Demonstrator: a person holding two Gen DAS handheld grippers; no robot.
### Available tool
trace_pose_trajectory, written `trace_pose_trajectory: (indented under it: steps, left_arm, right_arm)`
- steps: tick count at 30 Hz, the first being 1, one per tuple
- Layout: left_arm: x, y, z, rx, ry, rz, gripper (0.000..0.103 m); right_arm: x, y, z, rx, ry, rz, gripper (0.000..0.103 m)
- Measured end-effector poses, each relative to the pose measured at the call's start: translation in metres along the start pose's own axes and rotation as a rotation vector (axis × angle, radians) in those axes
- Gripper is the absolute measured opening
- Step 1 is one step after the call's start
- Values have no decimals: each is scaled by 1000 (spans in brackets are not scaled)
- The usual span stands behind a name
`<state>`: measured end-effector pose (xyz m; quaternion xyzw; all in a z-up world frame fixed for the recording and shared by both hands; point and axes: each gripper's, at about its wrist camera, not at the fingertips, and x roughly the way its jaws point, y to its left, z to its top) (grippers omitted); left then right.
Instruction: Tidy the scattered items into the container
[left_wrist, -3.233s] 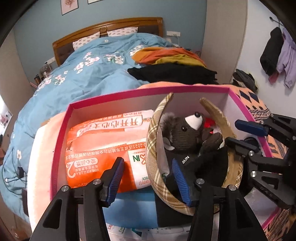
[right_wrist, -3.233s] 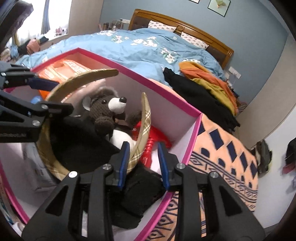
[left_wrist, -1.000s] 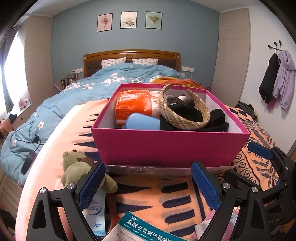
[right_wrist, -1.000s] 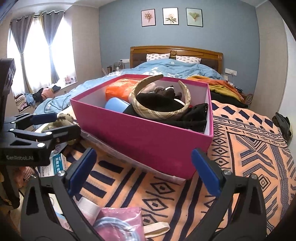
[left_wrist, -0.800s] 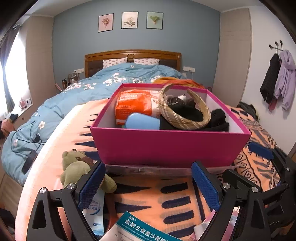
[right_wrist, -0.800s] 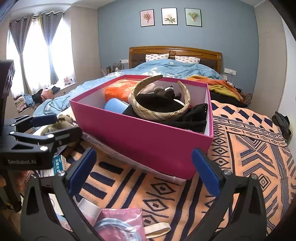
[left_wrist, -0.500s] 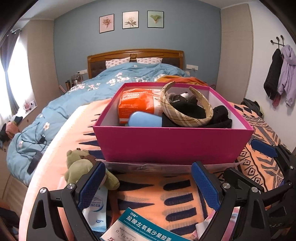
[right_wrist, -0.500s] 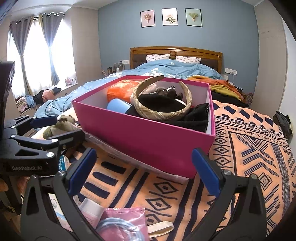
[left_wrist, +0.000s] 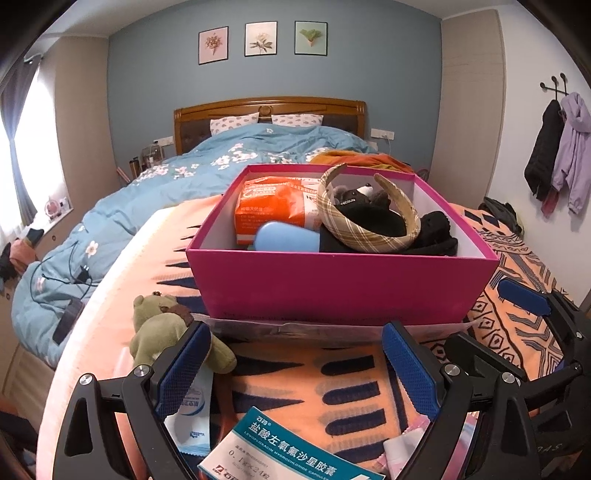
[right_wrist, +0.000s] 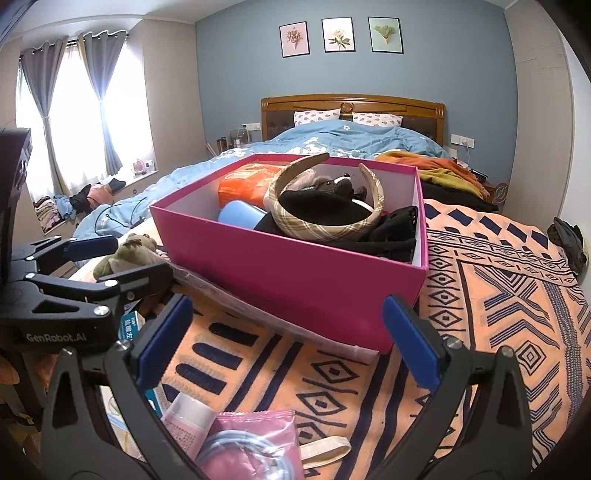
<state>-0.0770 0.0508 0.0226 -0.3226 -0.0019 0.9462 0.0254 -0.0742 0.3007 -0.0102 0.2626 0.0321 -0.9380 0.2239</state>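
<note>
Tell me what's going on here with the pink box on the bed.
A person is tidying loose items into the pink box with a handheld tool in each hand. The left tool and right tool are both open and empty, in front of the box. A plaid headband and orange packet are inside; a green plush toy and medicine box lie outside on the blanket.

The pink box (left_wrist: 340, 284) stands open-topped but nearly full, its plaid headband (left_wrist: 364, 229) arching above the rim, while bare blanket (right_wrist: 498, 295) lies right of it.
</note>
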Motion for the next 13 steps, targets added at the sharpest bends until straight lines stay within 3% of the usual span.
trace_pose_trajectory:
  steps: [13]
  left_arm:
    - [-10, 5, -2, -22, -49, -9, 96]
  right_arm:
    - [-2, 1, -1, 5, -3, 4, 103]
